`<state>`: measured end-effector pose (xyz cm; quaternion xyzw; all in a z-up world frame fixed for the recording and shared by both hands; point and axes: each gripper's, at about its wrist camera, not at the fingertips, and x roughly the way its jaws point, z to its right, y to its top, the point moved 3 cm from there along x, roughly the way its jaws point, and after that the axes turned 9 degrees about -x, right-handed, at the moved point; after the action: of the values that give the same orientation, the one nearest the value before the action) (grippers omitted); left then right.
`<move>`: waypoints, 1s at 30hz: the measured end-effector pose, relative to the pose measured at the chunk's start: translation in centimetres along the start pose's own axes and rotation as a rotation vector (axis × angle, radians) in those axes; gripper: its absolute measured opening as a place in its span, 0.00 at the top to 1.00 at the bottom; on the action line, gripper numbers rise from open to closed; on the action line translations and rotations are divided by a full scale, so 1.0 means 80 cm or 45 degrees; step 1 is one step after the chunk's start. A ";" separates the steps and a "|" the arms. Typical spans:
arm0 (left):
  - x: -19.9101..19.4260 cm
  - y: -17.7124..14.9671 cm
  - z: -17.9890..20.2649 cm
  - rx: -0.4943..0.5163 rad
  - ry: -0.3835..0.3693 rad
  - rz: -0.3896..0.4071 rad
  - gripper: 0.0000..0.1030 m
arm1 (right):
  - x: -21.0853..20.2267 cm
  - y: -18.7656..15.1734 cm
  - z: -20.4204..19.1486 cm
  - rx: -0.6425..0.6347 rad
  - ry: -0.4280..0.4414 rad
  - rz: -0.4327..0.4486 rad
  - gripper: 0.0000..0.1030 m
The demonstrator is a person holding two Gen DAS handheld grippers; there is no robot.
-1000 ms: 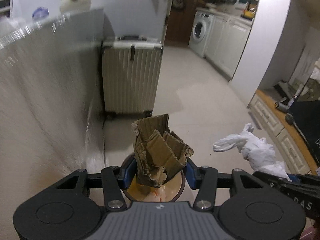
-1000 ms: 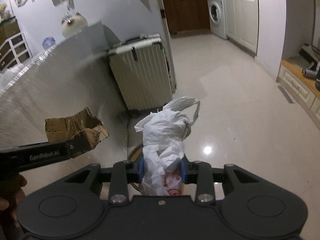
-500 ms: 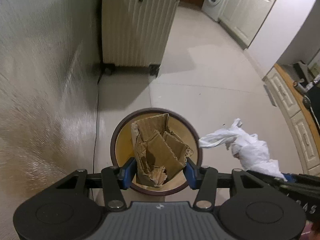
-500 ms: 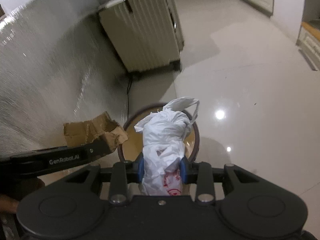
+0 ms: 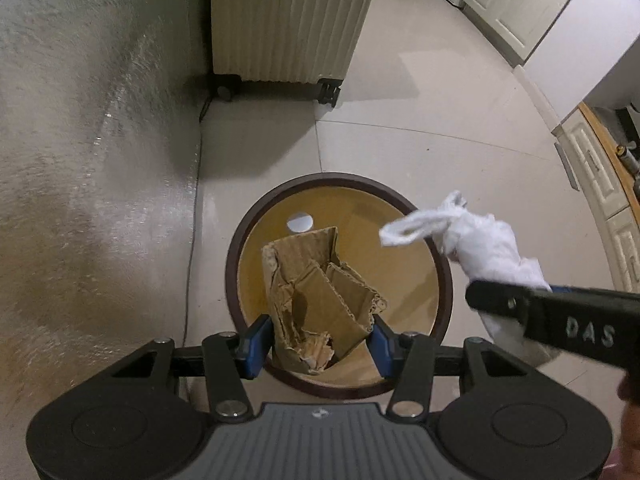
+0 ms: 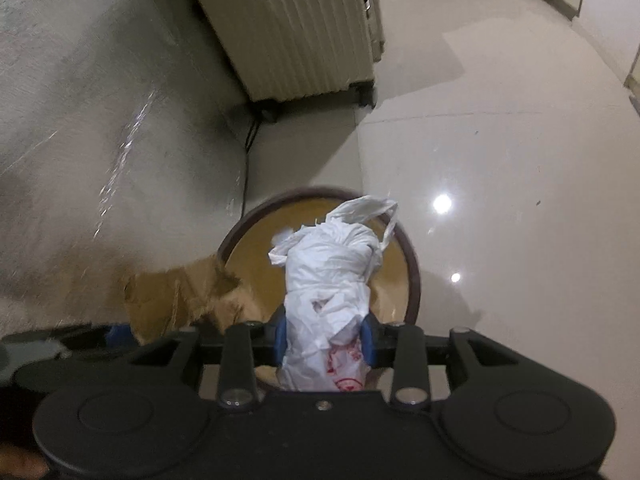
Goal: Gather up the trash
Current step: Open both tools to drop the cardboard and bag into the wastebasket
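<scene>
Left gripper [image 5: 320, 338]: jaws about half apart, blue pads pressed on both sides of a torn cardboard [image 5: 320, 296] piece held upright over the bin [image 5: 236, 276]. The cardboard's lower edge is ragged; its foot is hidden behind the gripper body.

Right gripper [image 6: 325, 340]: jaws fairly narrow and just been opening slightly, pads at both sides of a knotted white bag [image 6: 330, 280] with red print. The bag hangs over the bin's mouth; its base is cut off by the gripper body.

Bin: round, dark rim, yellow inside, on the floor [image 5: 420, 112]; its near rim is hidden in both views. Whether anything lies inside cannot be told.

In the right view the cardboard is blurred.

Beyond: a ribbed suitcase [image 5: 288, 20], its top cut off.
</scene>
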<state>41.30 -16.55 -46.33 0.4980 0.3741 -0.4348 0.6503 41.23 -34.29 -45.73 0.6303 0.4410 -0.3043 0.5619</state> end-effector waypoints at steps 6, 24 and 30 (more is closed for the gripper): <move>0.014 0.015 0.013 0.039 0.008 -0.008 0.48 | 0.020 0.015 0.016 0.038 0.016 -0.006 0.59; 0.050 0.002 0.002 0.106 0.087 -0.138 0.31 | 0.039 -0.009 0.023 -0.017 -0.027 -0.105 0.44; 0.045 0.002 -0.003 0.122 0.123 -0.142 0.19 | 0.035 -0.019 0.028 -0.024 -0.034 -0.121 0.40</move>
<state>42.69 -17.02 -49.64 0.5274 0.4110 -0.4631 0.5818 41.31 -35.90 -49.27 0.5991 0.4659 -0.3349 0.5584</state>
